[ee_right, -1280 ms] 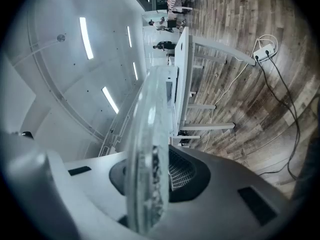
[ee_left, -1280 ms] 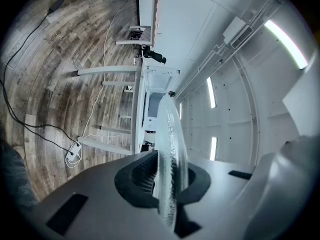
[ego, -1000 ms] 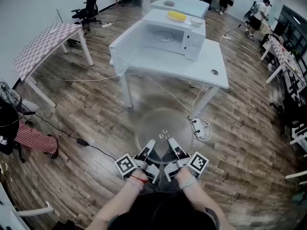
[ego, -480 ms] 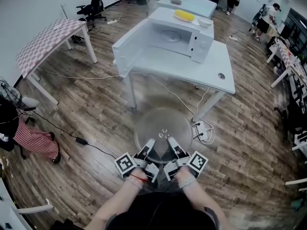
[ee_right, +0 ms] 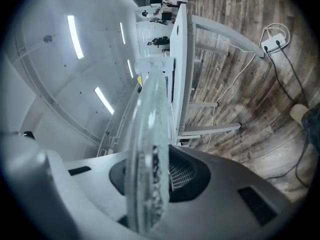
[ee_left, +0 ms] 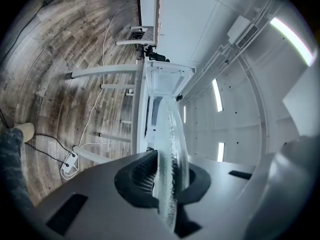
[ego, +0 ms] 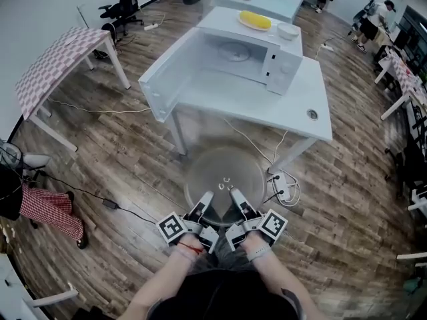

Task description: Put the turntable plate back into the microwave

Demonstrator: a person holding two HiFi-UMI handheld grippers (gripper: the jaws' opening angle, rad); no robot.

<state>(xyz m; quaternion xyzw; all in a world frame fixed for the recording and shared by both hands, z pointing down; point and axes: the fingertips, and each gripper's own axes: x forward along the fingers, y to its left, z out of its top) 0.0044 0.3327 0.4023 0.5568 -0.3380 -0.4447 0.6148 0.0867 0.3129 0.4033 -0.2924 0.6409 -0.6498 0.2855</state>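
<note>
A clear glass turntable plate point(ego: 225, 179) hangs level above the wooden floor, in front of me. My left gripper point(ego: 205, 202) and right gripper point(ego: 235, 200) are both shut on its near rim, side by side. Each gripper view shows the plate edge-on between the jaws: the plate point(ee_left: 172, 154) in the left one, the plate point(ee_right: 147, 149) in the right one. Ahead, a white microwave point(ego: 230, 55) stands on a white table point(ego: 293, 105) with its door point(ego: 162, 82) swung open to the left. A roller ring lies on its floor.
A yellow dish point(ego: 255, 21) and a white bowl point(ego: 288, 30) rest on the microwave's top. Cables and a power strip point(ego: 287, 185) lie on the floor under the table. A checkered table point(ego: 57, 62) stands at left. People stand at the far right.
The microwave and its table have drawn closer and lower in the head view. Both grippers keep their hold on the plate.
</note>
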